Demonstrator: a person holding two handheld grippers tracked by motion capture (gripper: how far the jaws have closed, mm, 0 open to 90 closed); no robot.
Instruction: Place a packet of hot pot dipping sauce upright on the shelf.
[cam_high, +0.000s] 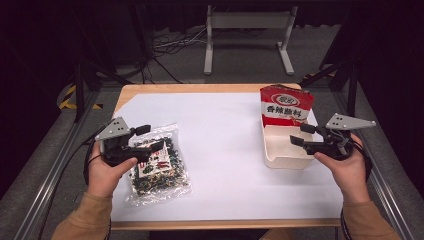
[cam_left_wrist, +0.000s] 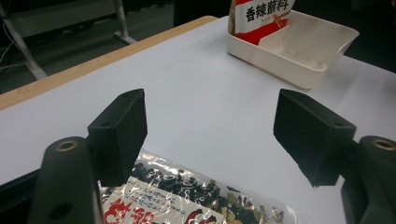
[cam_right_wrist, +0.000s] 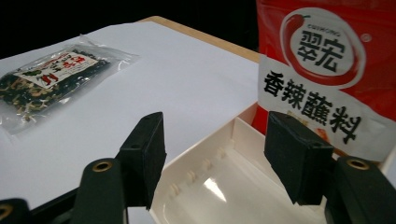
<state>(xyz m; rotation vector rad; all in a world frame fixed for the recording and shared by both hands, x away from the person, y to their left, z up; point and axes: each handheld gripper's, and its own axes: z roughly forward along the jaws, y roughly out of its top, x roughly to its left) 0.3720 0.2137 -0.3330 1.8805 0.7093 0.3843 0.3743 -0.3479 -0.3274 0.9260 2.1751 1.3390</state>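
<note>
**Both claws open, one over the clear bag, one at the tray**

My left claw (cam_high: 144, 138) hangs wide open just above the clear bag (cam_high: 159, 170), which lies flat on the white bench (cam_high: 225, 145), full of dark dried bits under a red-and-white label. My right claw (cam_high: 300, 135), also wide, sits over the near rim of the white tray (cam_high: 280, 159). The right gripper view shows the red pouch (cam_right_wrist: 327, 70) standing upright at the tray's far end, its lettering legible. Open bench lies between my claws.
</note>
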